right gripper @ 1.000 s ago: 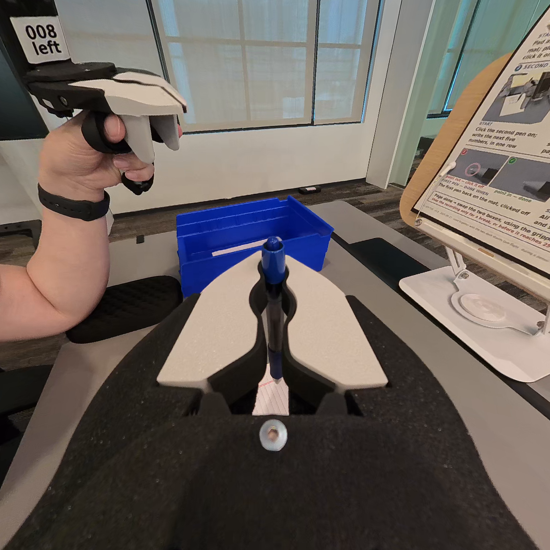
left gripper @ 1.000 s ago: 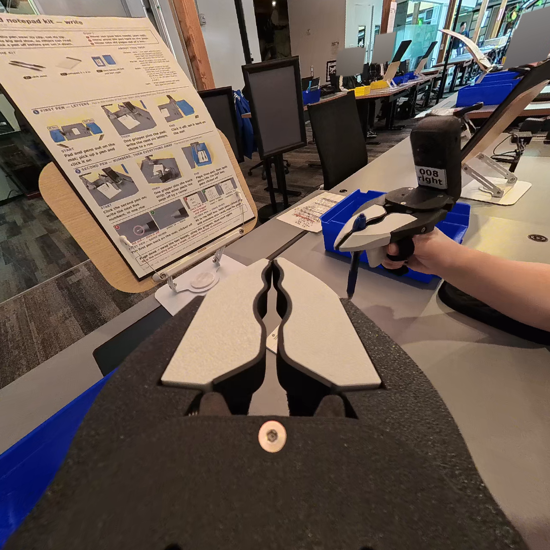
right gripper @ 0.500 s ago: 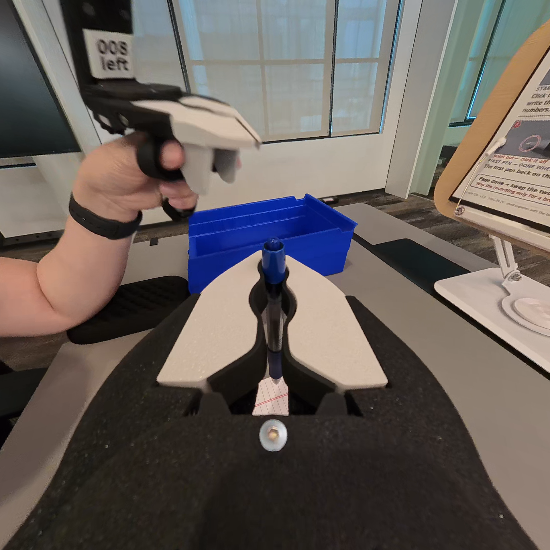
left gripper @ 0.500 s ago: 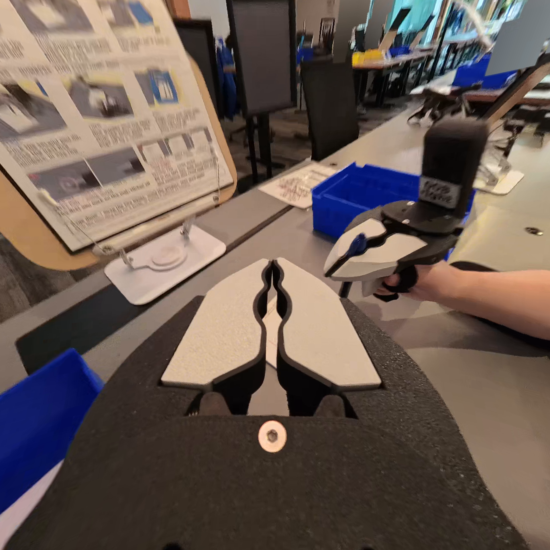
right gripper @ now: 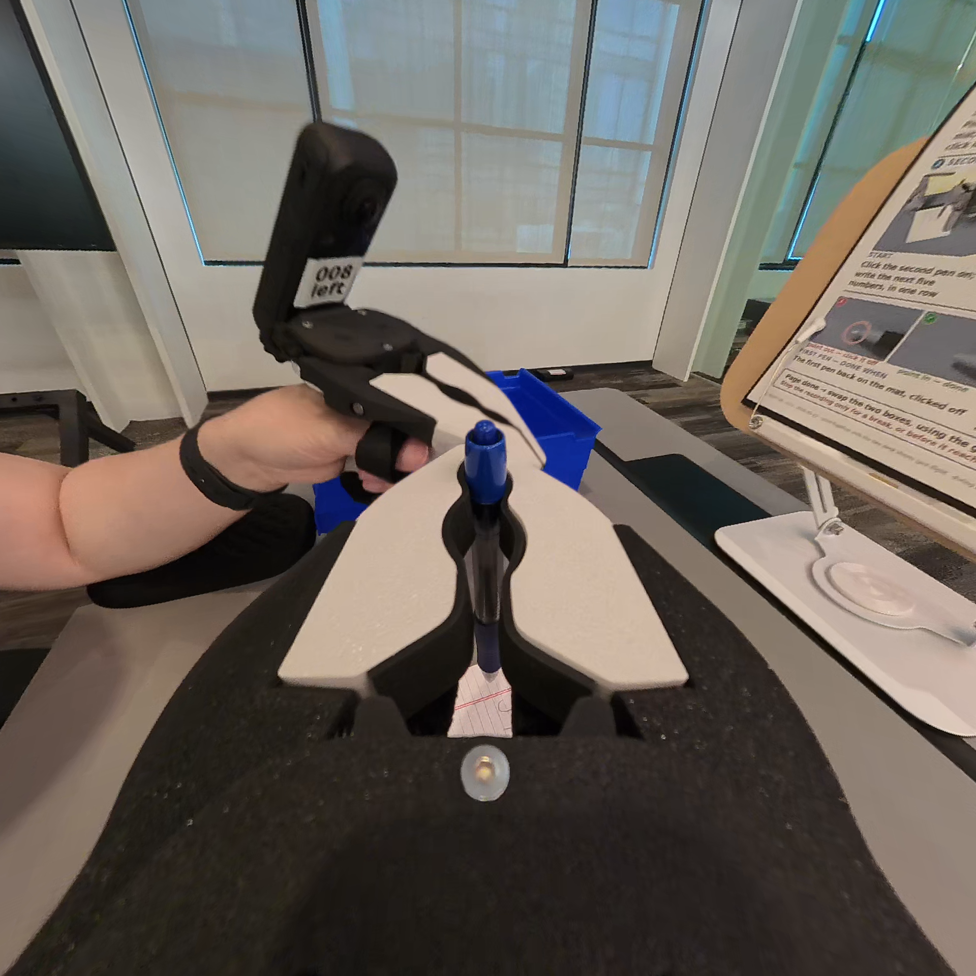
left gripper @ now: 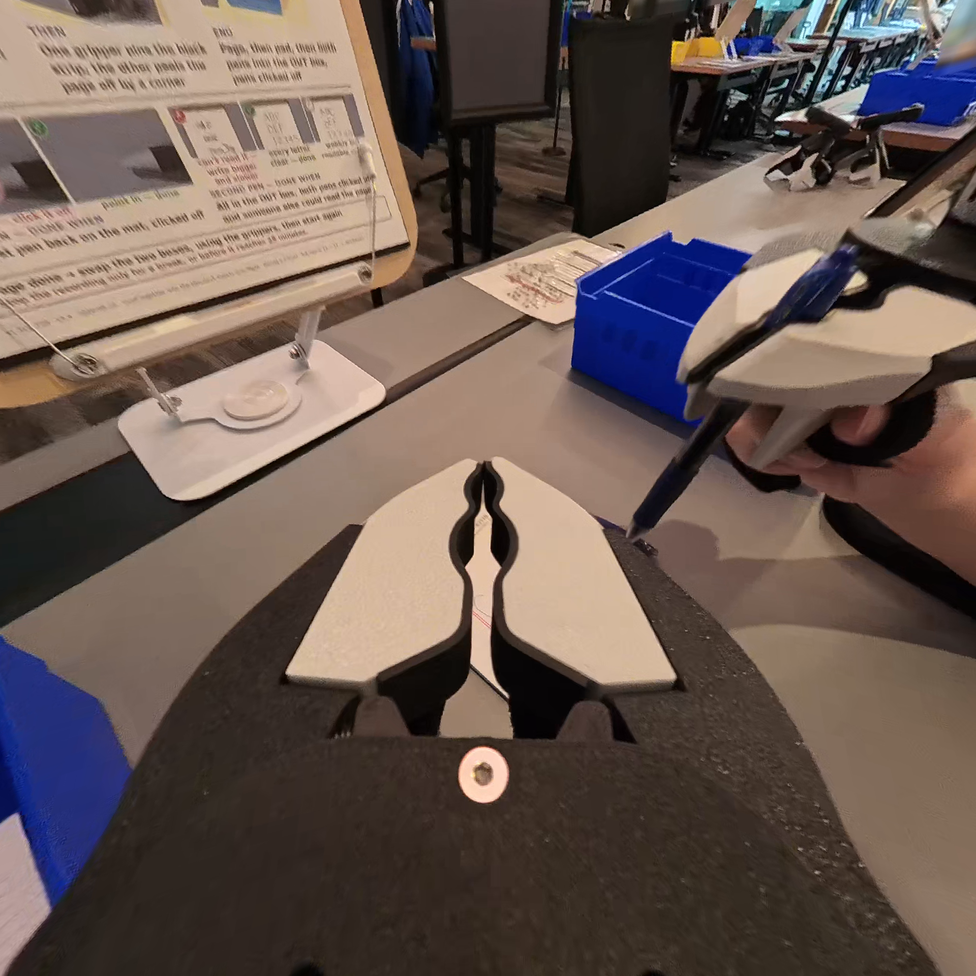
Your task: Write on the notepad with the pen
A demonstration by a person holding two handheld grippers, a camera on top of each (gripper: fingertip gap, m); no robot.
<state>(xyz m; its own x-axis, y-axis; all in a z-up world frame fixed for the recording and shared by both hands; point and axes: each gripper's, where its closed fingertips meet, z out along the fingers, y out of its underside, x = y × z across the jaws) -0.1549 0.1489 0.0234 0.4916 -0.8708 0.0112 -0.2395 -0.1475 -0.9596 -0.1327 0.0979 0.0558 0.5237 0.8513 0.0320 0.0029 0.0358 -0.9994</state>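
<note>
Right gripper (right gripper: 485, 494) pinches the blue pen (right gripper: 486, 554), tip angled down at the notepad (right gripper: 483, 710). Only the right wrist view shows the pad's ruled lines, under the tip. Left gripper (left gripper: 483, 467), fingers pressed together and holding nothing, hangs over the pad (left gripper: 483, 581). Left wrist view alone shows the pen (left gripper: 681, 470) slanting down beside it; behind the pen, a blue bin (left gripper: 634, 327) on the grey surface (left gripper: 475, 380).
</note>
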